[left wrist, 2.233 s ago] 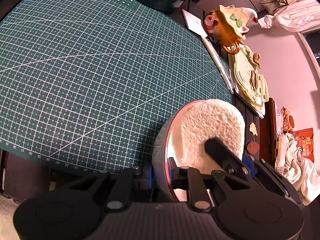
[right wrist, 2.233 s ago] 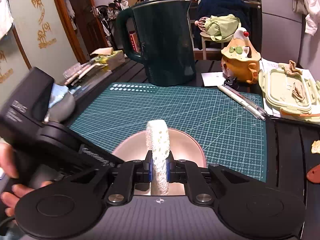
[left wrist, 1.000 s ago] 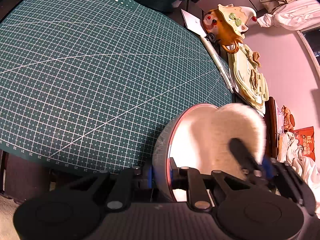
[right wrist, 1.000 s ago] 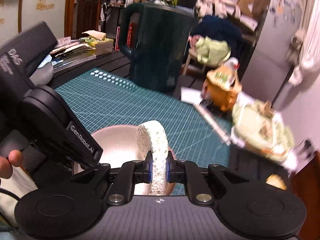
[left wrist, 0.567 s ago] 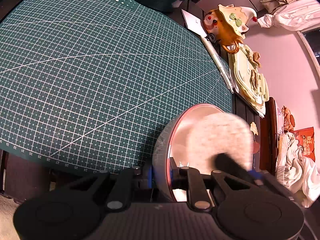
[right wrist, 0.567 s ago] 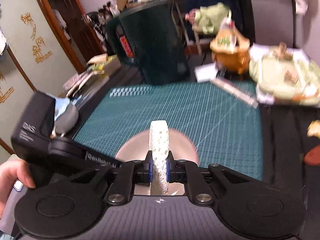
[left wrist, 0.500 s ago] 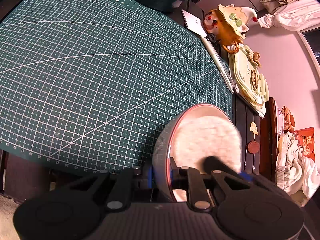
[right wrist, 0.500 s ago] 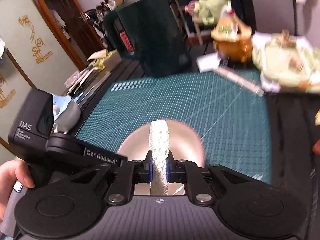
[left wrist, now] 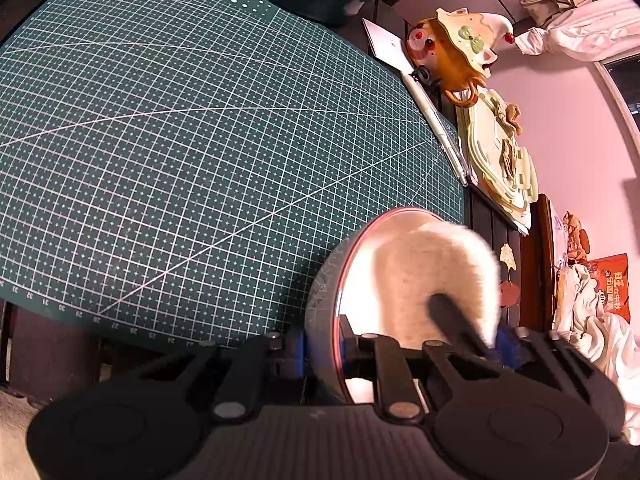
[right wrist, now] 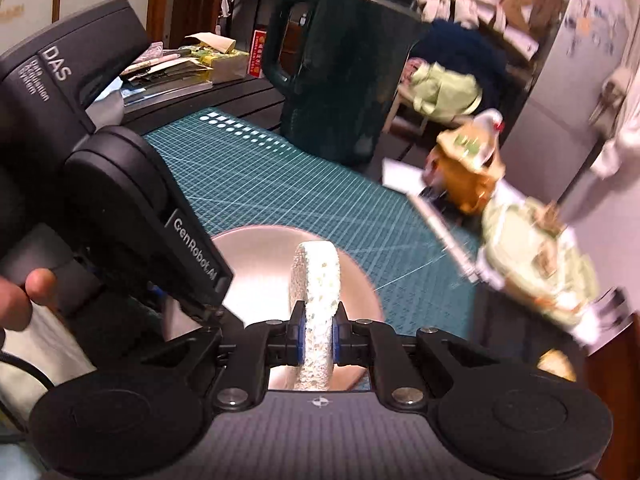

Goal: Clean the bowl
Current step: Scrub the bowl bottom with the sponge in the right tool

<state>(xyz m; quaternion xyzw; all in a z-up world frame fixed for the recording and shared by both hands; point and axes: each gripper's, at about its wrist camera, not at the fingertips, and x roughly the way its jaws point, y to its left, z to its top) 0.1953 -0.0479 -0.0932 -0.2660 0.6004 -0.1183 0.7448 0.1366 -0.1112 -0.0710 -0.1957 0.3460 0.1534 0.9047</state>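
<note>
Metal showed bare and shiny inside the bowl [right wrist: 256,264], which sat at the six o'clock edge of the cutting mat [left wrist: 180,140]. Your left gripper [left wrist: 322,354] was clamped on its rim; your right gripper [right wrist: 318,344] pinched the sponge [right wrist: 316,276], pressed inside toward three o'clock. No residue was visible, so you looked mid-scrub, with wiping left.

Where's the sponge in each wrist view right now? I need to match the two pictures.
Left wrist view: the sponge sits lower right, blurred, inside the tilted bowl, which the left gripper clamps by its rim.
Right wrist view: the sponge stands edge-on at lower centre, pinched in the right gripper, over the bowl.
Shared landmark: the green cutting mat.
</note>
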